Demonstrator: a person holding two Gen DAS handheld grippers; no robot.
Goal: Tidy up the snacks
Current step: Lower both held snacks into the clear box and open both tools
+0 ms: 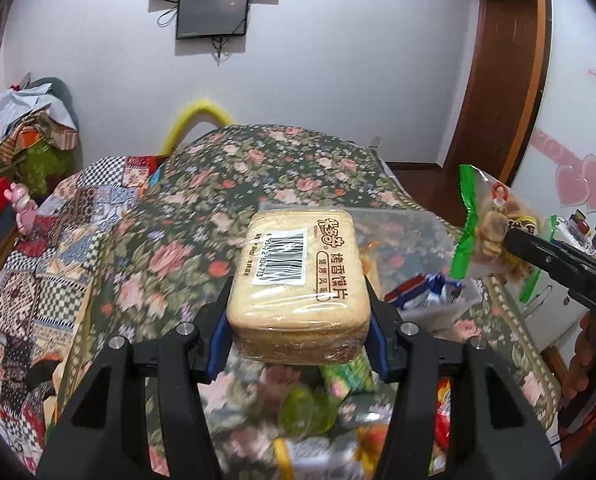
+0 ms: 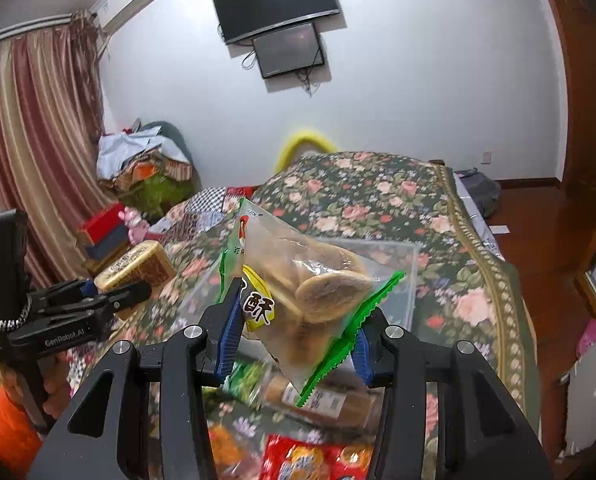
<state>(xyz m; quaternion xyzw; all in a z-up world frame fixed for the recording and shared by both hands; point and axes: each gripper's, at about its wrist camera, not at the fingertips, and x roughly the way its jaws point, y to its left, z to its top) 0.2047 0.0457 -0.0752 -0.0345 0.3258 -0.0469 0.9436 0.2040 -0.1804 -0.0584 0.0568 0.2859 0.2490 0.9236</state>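
My left gripper [image 1: 298, 336] is shut on a wrapped block of beige toasted bun slices [image 1: 298, 276] with a barcode label, held above the floral bedspread; the block also shows in the right wrist view [image 2: 136, 266]. My right gripper [image 2: 298, 344] is shut on a clear pastry bag with green serrated edges [image 2: 302, 280], seen too in the left wrist view [image 1: 494, 232]. A clear plastic bin [image 2: 402, 280] lies on the bed just beyond both held snacks; in the left wrist view [image 1: 418, 236] it holds some small packets.
Loose snacks lie on the bed below the grippers: a green packet [image 1: 350, 376], a red bag [image 2: 310, 460], a brown labelled pack [image 2: 322, 400]. A patchwork quilt [image 1: 38, 280] and a clutter pile [image 1: 26, 128] are at left. A wooden door frame [image 1: 494, 80] stands at right.
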